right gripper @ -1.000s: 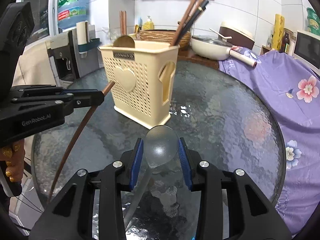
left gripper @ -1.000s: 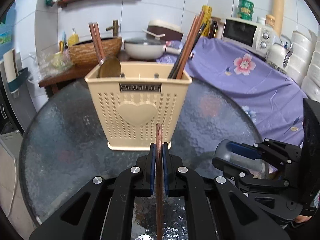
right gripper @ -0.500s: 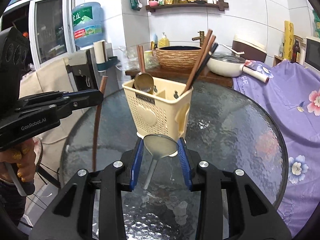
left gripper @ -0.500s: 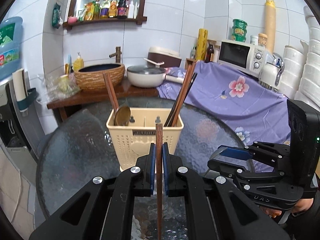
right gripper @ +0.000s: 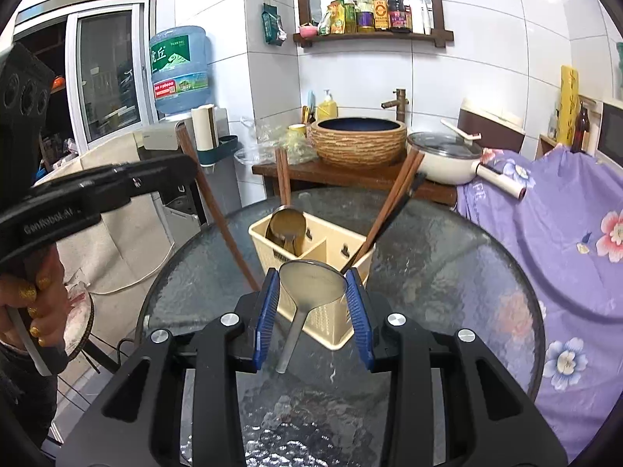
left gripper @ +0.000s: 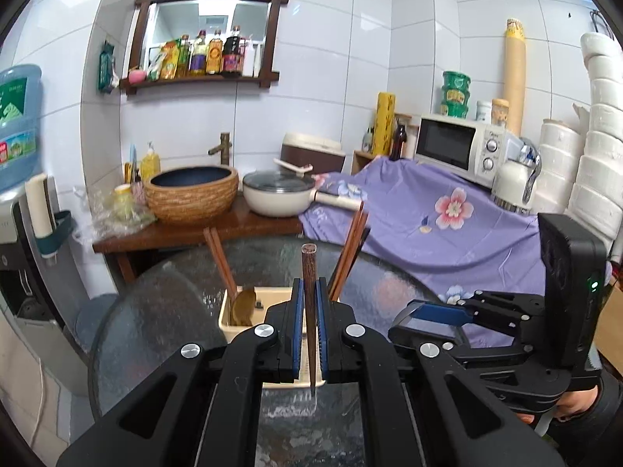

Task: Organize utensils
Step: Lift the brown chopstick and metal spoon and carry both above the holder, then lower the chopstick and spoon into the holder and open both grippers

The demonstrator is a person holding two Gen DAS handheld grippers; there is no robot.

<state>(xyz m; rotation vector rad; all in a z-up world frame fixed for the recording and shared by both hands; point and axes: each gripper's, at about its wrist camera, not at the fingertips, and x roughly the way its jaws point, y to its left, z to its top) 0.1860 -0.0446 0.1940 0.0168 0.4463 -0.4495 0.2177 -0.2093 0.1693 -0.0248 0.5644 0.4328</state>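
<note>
My left gripper (left gripper: 309, 311) is shut on a brown wooden chopstick (left gripper: 308, 268), held upright above the table. My right gripper (right gripper: 312, 292) is shut on the bowl of a metal spoon (right gripper: 311, 282); its handle hangs down. The cream utensil caddy (right gripper: 331, 241) stands on the round glass table (right gripper: 447, 257), below and just beyond both grippers. Its left compartment holds a brass spoon (right gripper: 288, 223) and chopsticks; its right compartment holds several chopsticks (right gripper: 393, 206). The caddy (left gripper: 268, 299) shows in the left wrist view, partly hidden by the gripper. The left gripper (right gripper: 117, 183) and its chopstick (right gripper: 218, 210) show at left in the right wrist view.
A wooden counter (right gripper: 350, 175) behind the table carries a woven basin (right gripper: 360, 142) and a white pan (right gripper: 447, 157). A purple flowered cloth (right gripper: 564, 214) covers furniture at the right, with a microwave (left gripper: 459, 146) on it. A water dispenser (right gripper: 179, 66) stands at the left.
Both grippers have risen and pulled back with their loads, so the caddy now sits lower and smaller in view. Neither grip has changed.
</note>
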